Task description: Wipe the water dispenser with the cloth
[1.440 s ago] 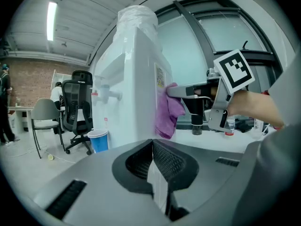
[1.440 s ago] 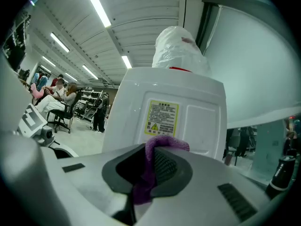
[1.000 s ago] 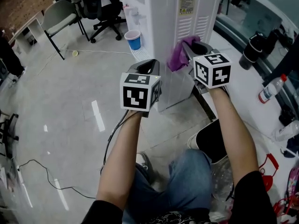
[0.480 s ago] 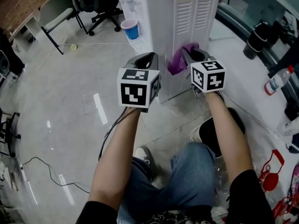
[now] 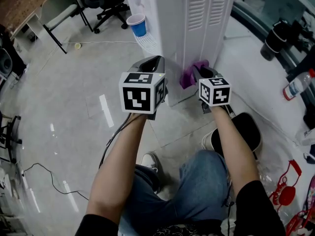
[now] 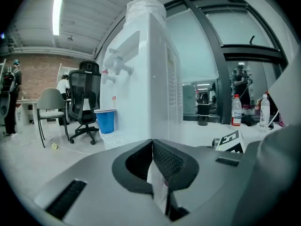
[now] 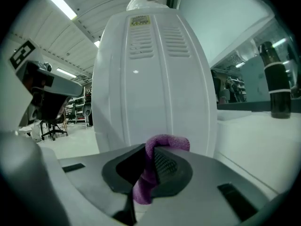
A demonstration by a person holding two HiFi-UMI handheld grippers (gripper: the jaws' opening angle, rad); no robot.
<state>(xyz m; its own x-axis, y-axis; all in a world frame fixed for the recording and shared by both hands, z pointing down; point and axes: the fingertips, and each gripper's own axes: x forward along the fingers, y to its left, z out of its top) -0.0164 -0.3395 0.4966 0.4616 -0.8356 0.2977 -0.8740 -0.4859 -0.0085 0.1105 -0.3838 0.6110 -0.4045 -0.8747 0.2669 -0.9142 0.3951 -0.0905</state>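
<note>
A tall white water dispenser (image 5: 194, 28) stands on the floor ahead of me; its ribbed side panel (image 7: 155, 93) fills the right gripper view. My right gripper (image 5: 196, 73) is shut on a purple cloth (image 5: 189, 74), which rests low against that panel. The cloth (image 7: 151, 166) bulges out between the jaws. My left gripper (image 5: 156, 63) hovers just left of the dispenser's lower corner, shut with nothing in it. The taps (image 6: 115, 67) on the dispenser's front show in the left gripper view.
A blue cup (image 5: 138, 25) sits on the dispenser's drip tray. Office chairs (image 5: 106, 4) stand at the back left. A dark flask (image 5: 274, 37) and a plastic bottle (image 5: 297, 84) stand on the white ledge at right. A cable (image 5: 44, 173) lies on the floor.
My right gripper has slid the cloth down the dispenser's side panel, from mid-height to near its base. The left gripper has stayed beside the corner.
</note>
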